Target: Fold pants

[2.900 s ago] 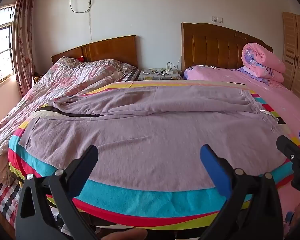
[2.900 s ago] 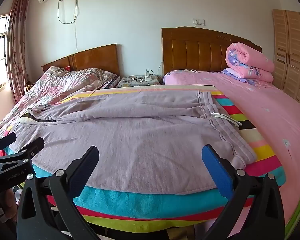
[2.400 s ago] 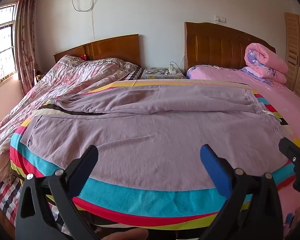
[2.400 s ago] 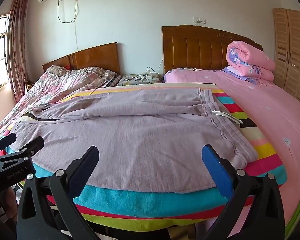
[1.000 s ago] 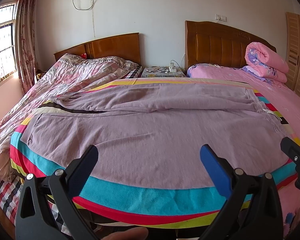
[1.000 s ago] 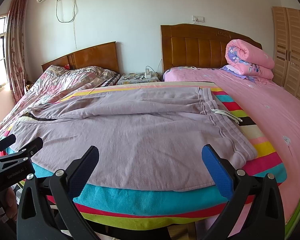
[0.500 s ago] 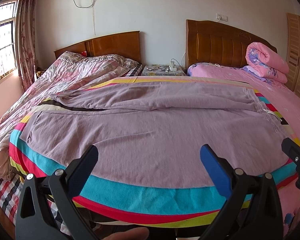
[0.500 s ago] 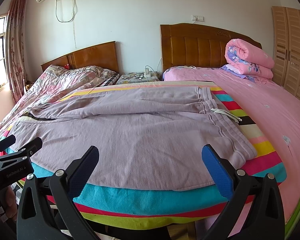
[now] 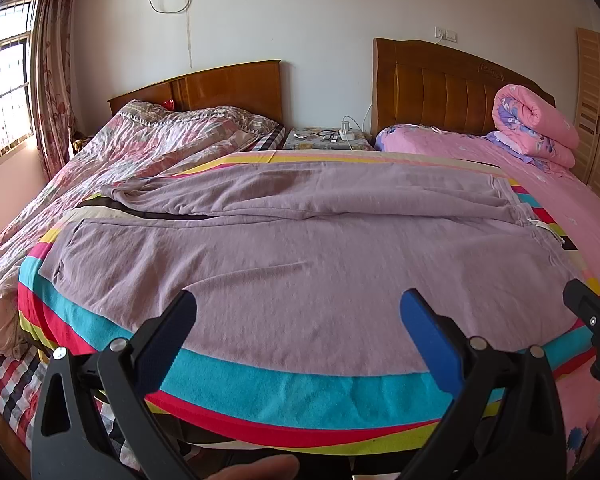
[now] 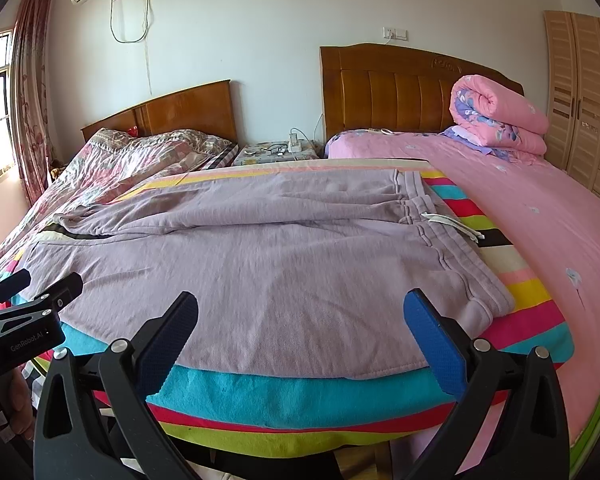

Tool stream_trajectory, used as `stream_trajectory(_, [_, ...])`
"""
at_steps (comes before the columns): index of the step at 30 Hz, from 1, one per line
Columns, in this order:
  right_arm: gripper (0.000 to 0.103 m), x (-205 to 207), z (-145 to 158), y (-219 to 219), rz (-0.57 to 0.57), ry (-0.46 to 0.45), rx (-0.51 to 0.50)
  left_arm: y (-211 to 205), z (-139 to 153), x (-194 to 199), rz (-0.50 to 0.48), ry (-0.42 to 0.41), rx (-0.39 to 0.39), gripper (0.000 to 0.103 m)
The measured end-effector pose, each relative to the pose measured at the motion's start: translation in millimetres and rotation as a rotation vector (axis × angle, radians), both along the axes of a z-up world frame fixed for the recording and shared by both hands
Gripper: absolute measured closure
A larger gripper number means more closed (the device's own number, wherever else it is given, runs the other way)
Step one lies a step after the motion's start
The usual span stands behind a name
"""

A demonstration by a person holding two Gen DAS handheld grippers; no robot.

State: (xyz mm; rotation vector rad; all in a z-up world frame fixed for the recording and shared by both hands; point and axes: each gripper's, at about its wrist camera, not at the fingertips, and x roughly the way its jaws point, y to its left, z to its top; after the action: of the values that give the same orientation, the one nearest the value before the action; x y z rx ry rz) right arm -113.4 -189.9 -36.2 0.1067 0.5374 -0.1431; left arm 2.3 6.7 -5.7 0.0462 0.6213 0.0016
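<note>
The lilac sweatpants [image 9: 300, 256] are lying spread flat across the striped blanket [image 9: 284, 392] on the bed; the left gripper [image 9: 298, 320] and right gripper [image 10: 300, 320] are hovering just short of the near edge, jaws wide apart, gripping nothing.

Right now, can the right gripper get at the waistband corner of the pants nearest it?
Probably yes. The right gripper is open and hovers at the near edge, and the waistband corner of the pants lies flat on the striped blanket just ahead to its right, with nothing lying between them.
</note>
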Motion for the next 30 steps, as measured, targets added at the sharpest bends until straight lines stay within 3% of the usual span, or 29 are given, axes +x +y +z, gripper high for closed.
stream_trajectory(15, [0.004, 10.5, -7.2, -1.4, -0.005, 0.037, -0.002, 2.8, -5.5, 8.7, 0.005, 0.033, -0.010, 0.001])
stream_trajectory(20, [0.004, 32.8, -9.6, -8.7, 0.033, 0.068, -0.019, 10.2, -10.8, 33.0, -0.045, 0.092, -0.046, 0.001])
stream_trajectory(23, [0.004, 66.9, -0.9, -31.8, 0.130, 0.089, 0.005, 19.4, -8.0, 65.4, -0.103, 0.160, -0.109, 0.001])
stream_trajectory(27, [0.004, 147.6, 20.4, -74.7, 0.234, 0.140, 0.042, 51.4, 8.1, 129.2, -0.028, 0.229, -0.192, 0.001])
stream_trajectory(30, [0.004, 229.9, 30.4, -98.1, 0.332, 0.172, 0.044, 78.9, 10.3, 187.0, -0.047, 0.336, -0.359, 0.001])
